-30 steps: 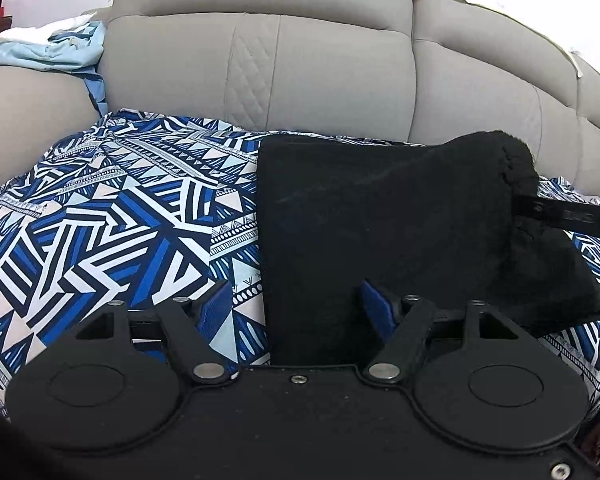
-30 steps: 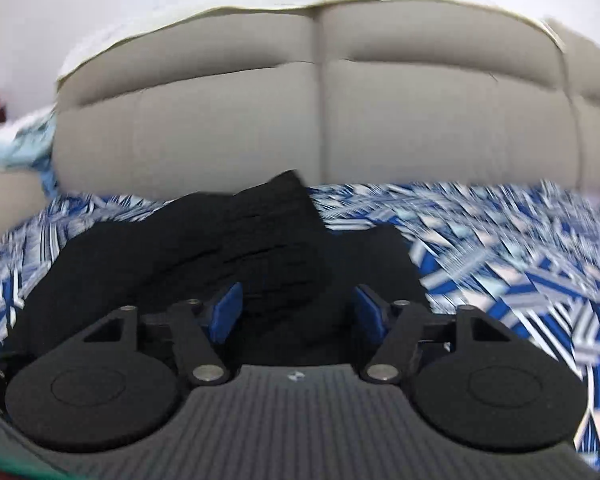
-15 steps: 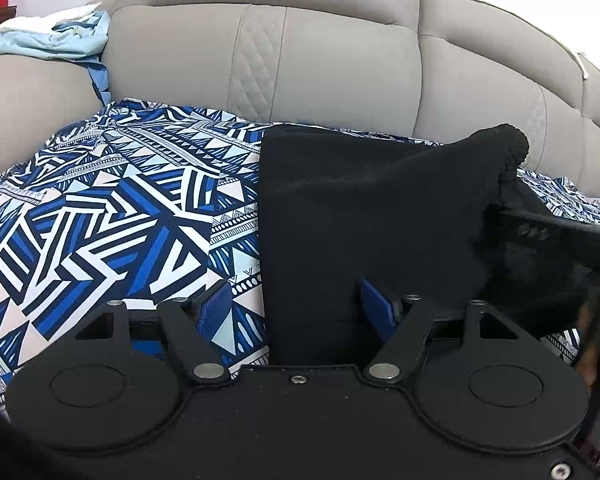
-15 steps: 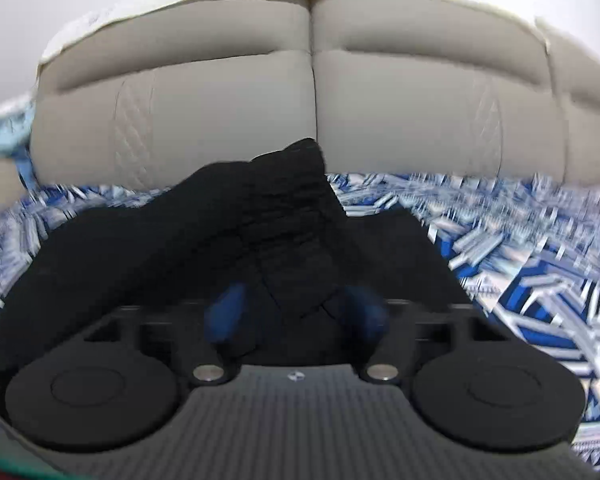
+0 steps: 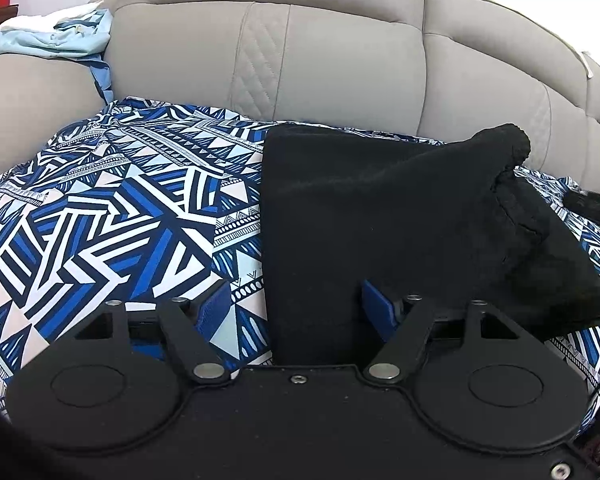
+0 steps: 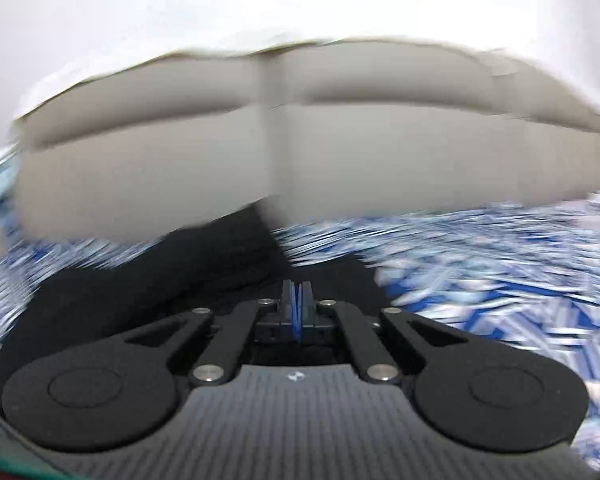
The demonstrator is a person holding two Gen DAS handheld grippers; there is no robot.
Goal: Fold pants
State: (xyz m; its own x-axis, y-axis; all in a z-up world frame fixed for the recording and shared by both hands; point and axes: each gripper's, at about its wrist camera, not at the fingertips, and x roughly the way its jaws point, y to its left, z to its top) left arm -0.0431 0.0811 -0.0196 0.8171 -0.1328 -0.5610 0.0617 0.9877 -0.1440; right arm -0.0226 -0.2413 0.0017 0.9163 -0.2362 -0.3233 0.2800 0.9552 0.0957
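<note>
The black pants point(image 5: 380, 216) lie folded on the blue and white patterned sheet point(image 5: 100, 216), with the gathered waistband end point(image 5: 512, 148) humped up at the right. My left gripper point(image 5: 296, 308) is open, low over the near left edge of the pants, one blue pad on each side of that edge. In the blurred right wrist view the pants point(image 6: 160, 280) lie ahead and to the left. My right gripper point(image 6: 297, 300) is shut, its blue pads pressed together with no cloth seen between them.
A grey padded sofa back point(image 5: 340, 60) rises behind the sheet. Light blue and white clothes point(image 5: 60, 36) are piled on the left armrest. The right gripper's black body point(image 5: 592, 204) shows at the right edge of the left wrist view.
My right gripper has shut from open and pulled back away from the raised waistband, moving fast. The left gripper stays open, lifted and tilted slightly.
</note>
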